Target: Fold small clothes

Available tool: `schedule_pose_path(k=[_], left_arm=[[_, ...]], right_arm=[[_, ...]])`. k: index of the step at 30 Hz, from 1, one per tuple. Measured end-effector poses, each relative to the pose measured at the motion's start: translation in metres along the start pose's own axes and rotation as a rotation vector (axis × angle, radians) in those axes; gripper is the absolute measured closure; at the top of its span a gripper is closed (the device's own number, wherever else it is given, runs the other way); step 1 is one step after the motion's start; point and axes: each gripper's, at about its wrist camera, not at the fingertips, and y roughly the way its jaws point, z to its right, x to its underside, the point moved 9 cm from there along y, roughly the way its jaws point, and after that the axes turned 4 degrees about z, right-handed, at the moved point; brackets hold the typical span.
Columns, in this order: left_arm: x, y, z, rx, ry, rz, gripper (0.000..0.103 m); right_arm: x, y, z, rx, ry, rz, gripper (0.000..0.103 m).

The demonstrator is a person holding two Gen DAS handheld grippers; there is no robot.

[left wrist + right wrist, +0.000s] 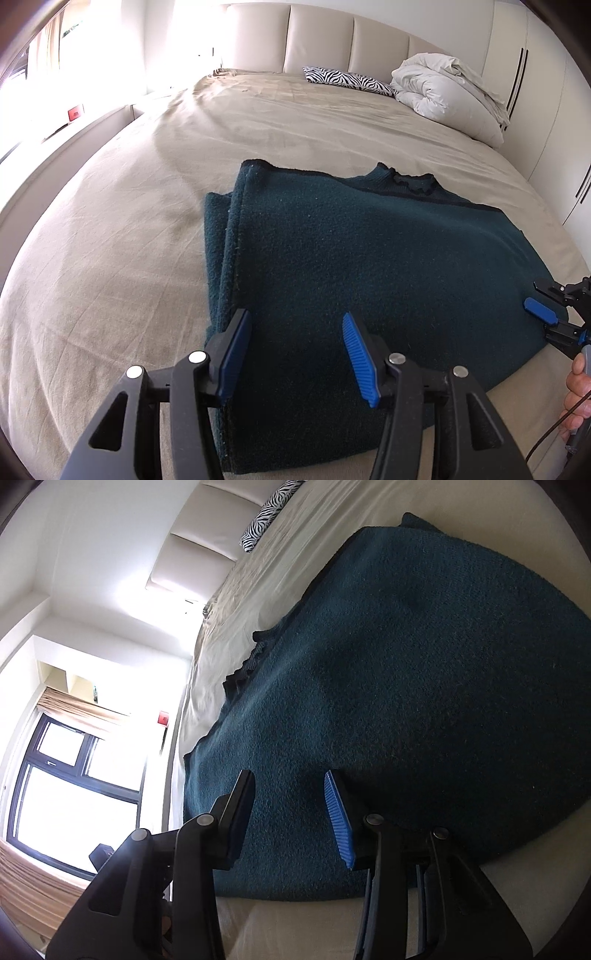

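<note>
Teal fleece, that's the whole scene really: a dark teal sweater (369,258) spread flat on the beige bed (110,258), filling the lower middle and right of the left wrist view, collar toward the headboard (321,40) at the top. One side panel looks already folded in, so there's a doubled edge running along its left side.

Left hand-held gripper (297,343) sits at the bottom centre of that view, jaws about half open with nothing clamped, hovering over the near hem right beside the doubled edge. Right hand-held gripper (545,319) pokes in from the right edge at the sweater's near right corner. From its own camera the right hand-held gripper (290,812) has its jaws parted too, fabric underneath but not pinched as far as the frames show.

What matters for the next move: the sweater's long axis runs away from both grippers, hem to collar, so each is parked at one end of the hem. Looks like a hem-to-collar fold is coming, both about equally close.
</note>
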Motion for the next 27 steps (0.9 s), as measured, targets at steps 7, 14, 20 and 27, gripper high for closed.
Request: schedule_pose_path(k=[7, 14, 20, 27], left_arm=[[-0.003, -0.035, -0.014, -0.027, -0.028, 0.072, 0.030], [0.002, -0.035, -0.071, 0.011, -0.218, 0.025, 0.016], [0.013, -0.004, -0.075, 0.222, -0.405, -0.103, 0.020], [0.004, 0.012, -0.061, 0.408, -0.539, -0.200, 0.032]], right_arm=[[0.007, -0.001, -0.026, -0.018, -0.033, 0.003, 0.062], [0.017, 0.012, -0.057, -0.055, -0.093, -0.055, 0.062], [0.027, 0.025, -0.071, -0.088, -0.110, -0.120, 0.062], [0.037, 0.048, -0.095, -0.127, -0.142, -0.194, 0.062]])
